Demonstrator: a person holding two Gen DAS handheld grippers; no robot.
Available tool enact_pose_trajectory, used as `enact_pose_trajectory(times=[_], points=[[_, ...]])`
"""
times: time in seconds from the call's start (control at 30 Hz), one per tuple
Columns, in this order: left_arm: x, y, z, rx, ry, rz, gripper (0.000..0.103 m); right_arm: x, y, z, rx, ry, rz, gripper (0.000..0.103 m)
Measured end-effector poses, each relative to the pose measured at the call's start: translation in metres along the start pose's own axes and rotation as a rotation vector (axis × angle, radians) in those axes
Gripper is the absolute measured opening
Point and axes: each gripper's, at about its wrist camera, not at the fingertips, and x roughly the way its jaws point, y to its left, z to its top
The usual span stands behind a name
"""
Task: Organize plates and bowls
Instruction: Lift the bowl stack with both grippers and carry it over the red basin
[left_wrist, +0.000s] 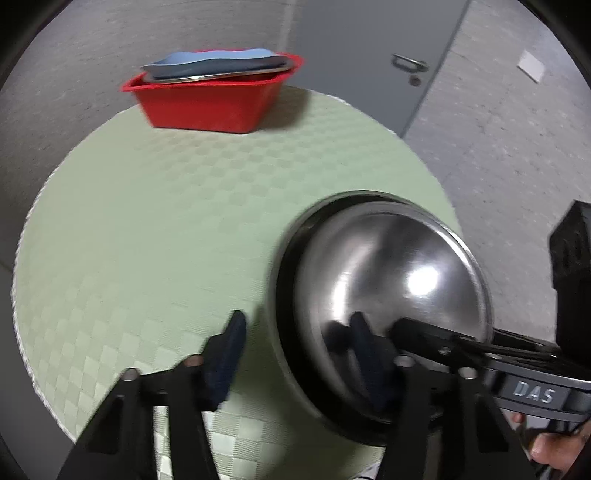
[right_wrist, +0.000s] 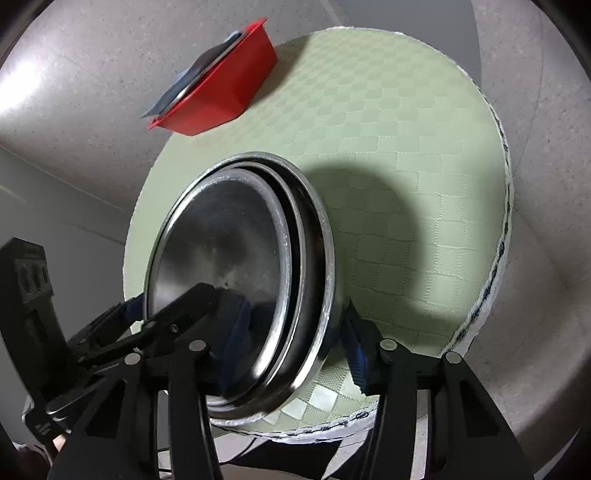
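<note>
Nested steel bowls (right_wrist: 240, 280), 2–3 rims visible, lower centre of right view, near table (right_wrist: 406, 147) edge. L gripper (left_wrist: 295, 354) and R gripper (right_wrist: 295, 332) each straddle rim, part-spread; firm pinch: can't tell. Risk: uneven grip, stack tilts, inner bowl slips out. Red bin (left_wrist: 214, 103) upper left: 1, w/ steel tray (left_wrist: 221, 75), blue cloth (left_wrist: 214, 61).

Round green-checked table (left_wrist: 155, 221), red tub (left_wrist: 214, 103), stacked steel bowls (left_wrist: 388, 288)
</note>
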Motion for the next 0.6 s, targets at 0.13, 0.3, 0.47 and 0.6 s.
enact_pose_trajectory(times=[0.13, 0.3, 0.47, 0.6], points=[[0.007, 0.0, 0.011, 0.02, 0.002, 0.006, 0.04, -0.001, -0.001, 0.002, 0.014, 0.004, 0.003, 0.048], [-0.002, 0.003, 0.021, 0.041, -0.023, 0.008, 0.039, -0.005, 0.004, 0.01, 0.007, -0.012, 0.016, 0.048], [-0.019, 0.004, 0.035, 0.043, -0.053, -0.021, 0.039, -0.018, 0.013, 0.025, 0.008, -0.05, 0.02, 0.048], [-0.028, 0.008, 0.058, 0.031, -0.081, -0.056, 0.039, -0.028, 0.021, 0.04, 0.007, -0.085, 0.021, 0.048]])
